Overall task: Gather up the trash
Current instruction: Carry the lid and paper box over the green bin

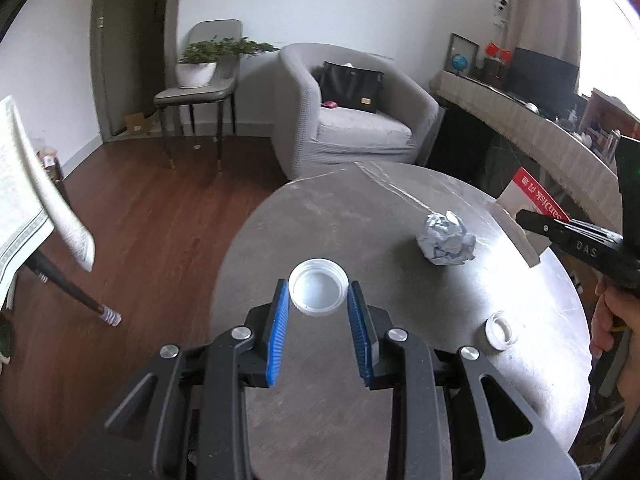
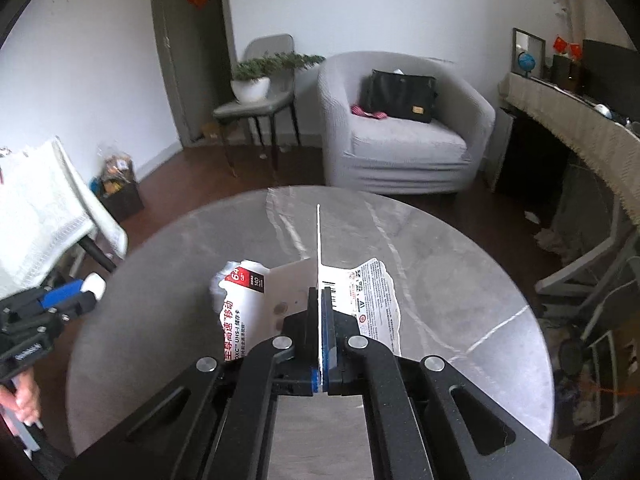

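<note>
The left gripper (image 1: 318, 300) sits low over the round grey table (image 1: 400, 380) with its 2 blue-padded fingers (image 1: 280, 332) spread apart, one on each side of a wide white plastic lid (image 1: 318, 292) that lies open side up on the tabletop; the pads flank the lid's rim closely, though whether they touch it cannot be told. Farther along the table, toward the armchair (image 1: 352, 120), rests a crumpled ball of white paper (image 1: 446, 240), and off to the right near the table's edge lies a smaller white cap (image 1: 498, 330), also open side up and well apart from the lid. The right gripper (image 2: 320, 300) has its jaws pressed together on a torn SanDisk card package (image 2: 372, 300), held on edge above the table so the thin cardboard stands upright between the pads, with the red and white printed front curling to one side and the barcoded back to the other. In the left wrist view that same package (image 1: 532, 200) shows at the right edge, clamped in the black right gripper (image 1: 520, 216) with the person's hand (image 1: 612, 320) behind it
</note>
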Tool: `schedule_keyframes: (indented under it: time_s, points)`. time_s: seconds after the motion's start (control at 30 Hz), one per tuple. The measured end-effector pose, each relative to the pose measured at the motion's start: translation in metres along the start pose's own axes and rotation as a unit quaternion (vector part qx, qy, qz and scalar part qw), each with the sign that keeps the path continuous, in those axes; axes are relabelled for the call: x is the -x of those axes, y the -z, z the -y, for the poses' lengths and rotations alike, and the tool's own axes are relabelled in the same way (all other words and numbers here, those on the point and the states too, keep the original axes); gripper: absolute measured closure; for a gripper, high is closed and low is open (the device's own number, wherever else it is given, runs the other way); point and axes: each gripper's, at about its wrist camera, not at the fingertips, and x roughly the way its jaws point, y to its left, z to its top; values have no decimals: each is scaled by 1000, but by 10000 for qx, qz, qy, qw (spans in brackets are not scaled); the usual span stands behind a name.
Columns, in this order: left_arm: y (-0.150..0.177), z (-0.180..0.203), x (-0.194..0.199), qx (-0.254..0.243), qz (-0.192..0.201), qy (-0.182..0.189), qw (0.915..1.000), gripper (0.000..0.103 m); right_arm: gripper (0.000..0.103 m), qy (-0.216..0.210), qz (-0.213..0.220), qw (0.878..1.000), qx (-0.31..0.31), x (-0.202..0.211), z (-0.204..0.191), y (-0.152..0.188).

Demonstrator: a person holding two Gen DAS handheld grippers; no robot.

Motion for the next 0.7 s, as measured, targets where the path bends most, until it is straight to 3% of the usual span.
schedule_keyframes:
  time_s: [0.7]
  points:
    - [53, -54, 56, 171, -52, -556, 9983, 71, 102, -1221, 269, 9920, 170, 30, -95, 25]
